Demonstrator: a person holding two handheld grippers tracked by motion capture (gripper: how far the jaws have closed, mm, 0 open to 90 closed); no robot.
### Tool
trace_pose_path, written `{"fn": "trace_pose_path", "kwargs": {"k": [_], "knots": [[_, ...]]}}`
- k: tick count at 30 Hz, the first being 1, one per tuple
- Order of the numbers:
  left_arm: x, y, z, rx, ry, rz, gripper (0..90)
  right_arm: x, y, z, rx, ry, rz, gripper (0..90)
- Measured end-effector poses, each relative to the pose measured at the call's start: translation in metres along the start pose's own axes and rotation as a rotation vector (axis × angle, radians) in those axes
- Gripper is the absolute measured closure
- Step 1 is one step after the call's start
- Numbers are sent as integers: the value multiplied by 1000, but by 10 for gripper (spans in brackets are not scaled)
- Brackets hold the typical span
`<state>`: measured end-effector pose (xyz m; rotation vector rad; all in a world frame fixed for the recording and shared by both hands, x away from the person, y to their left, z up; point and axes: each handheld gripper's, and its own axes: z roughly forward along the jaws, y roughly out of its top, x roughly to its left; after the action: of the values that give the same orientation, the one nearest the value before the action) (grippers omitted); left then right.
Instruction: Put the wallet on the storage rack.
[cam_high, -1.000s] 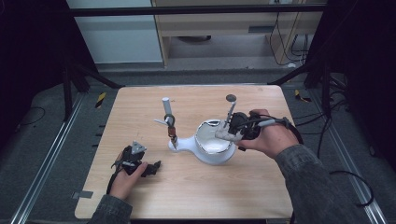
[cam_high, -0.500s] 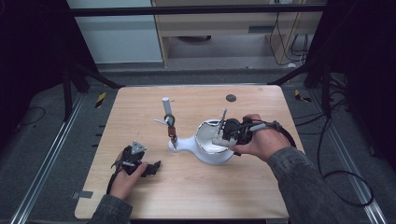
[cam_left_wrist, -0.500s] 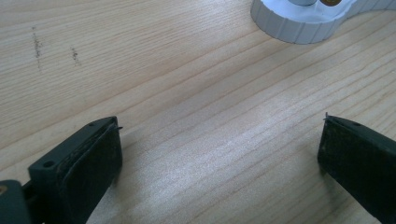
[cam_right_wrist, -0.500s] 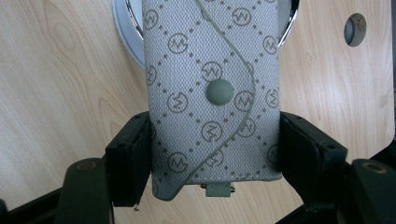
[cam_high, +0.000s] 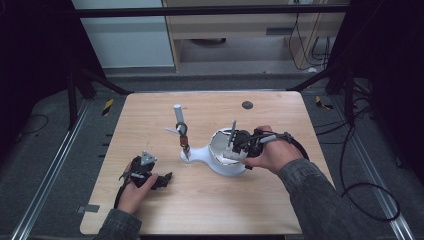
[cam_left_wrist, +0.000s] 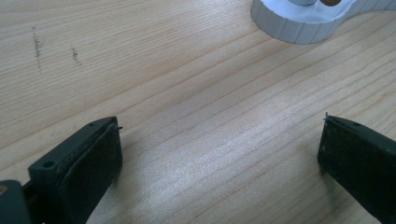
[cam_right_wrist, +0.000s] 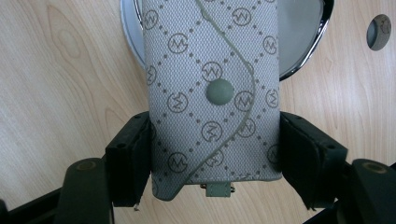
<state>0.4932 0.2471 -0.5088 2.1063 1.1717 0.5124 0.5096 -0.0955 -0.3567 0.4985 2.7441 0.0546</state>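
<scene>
A grey patterned key pouch (cam_right_wrist: 212, 93) with a snap button is clamped between the jaws of my right gripper (cam_right_wrist: 215, 154). In the high view the right gripper (cam_high: 234, 145) holds the pouch (cam_high: 233, 131) upright over the round dish (cam_high: 218, 150) of a white stand (cam_high: 200, 155). The dish's shiny rim (cam_right_wrist: 303, 46) shows behind the pouch. A slim post (cam_high: 179, 120) with a brown piece rises from the stand's small end. My left gripper (cam_high: 162, 178) rests low on the table at the near left, and its jaws (cam_left_wrist: 219, 154) stand wide apart over bare wood.
The wooden table (cam_high: 150, 115) has a dark round hole (cam_high: 247, 105) near its far edge, also seen as a hole (cam_right_wrist: 379, 31) beside the dish. The stand's ribbed white base (cam_left_wrist: 299, 23) lies ahead of the left gripper. Dark floor and metal frame bars surround the table.
My right gripper has carried the pouch leftward and nearer, from beside the dark hole to over the stand's dish. The left gripper has stayed put.
</scene>
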Motion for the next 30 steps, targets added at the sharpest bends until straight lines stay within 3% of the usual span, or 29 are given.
{"fn": "trace_pose_path", "kwargs": {"k": [6,30], "knots": [[0,0,0,-2,1,1,0,2,5,2,7,-13,1,309],[0,0,0,1,0,2,0,2,21,14,40,9,2,307]]}}
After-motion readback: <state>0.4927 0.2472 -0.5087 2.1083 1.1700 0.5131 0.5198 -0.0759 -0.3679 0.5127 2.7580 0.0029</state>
